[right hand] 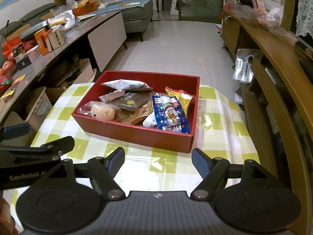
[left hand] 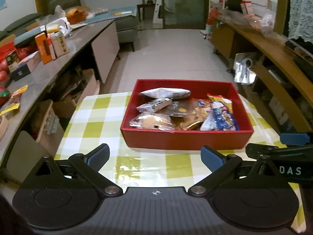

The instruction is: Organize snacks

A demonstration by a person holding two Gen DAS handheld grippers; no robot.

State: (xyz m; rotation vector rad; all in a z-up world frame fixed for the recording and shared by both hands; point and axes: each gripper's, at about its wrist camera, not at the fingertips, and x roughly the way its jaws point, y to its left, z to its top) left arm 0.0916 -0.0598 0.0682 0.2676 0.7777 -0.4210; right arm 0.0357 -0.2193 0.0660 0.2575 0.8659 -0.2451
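So here's where I'm at with the snack tidy-up: everything I can see of the snacks is already sitting in the red box (left hand: 185, 137), which is on the green-and-white checked tablecloth (left hand: 93, 117). My left gripper (left hand: 154, 157) hangs just short of the box's near wall with its jaws spread wide and nothing between them. My right gripper (right hand: 158, 159) is beside it, off the box's near right corner, jaws also apart and empty. Neither one touches the box.

Inside the box: a silvery-white packet (left hand: 166, 93) along the far wall, a small foil bar (left hand: 154, 104) just in front of it, a clear-wrapped round cake (left hand: 151, 122) at the near left, a brown flat pack (left hand: 185, 113) in the middle, and a blue packet (right hand: 171, 115) lying over a yellow packet (right hand: 181, 97) on the right side.

I don't see any loose snack on the cloth around the box, so my guess is the loading part is basically done and what's left is neatening up or backing off. If I do go back in, I'd come from above rather than over the near wall, since the box looks like light card and a bump could shove it. The blue packet looks slippery and puffy, so I'd pinch a flat edge, not the belly. The cake looks squashable, so gentle there.
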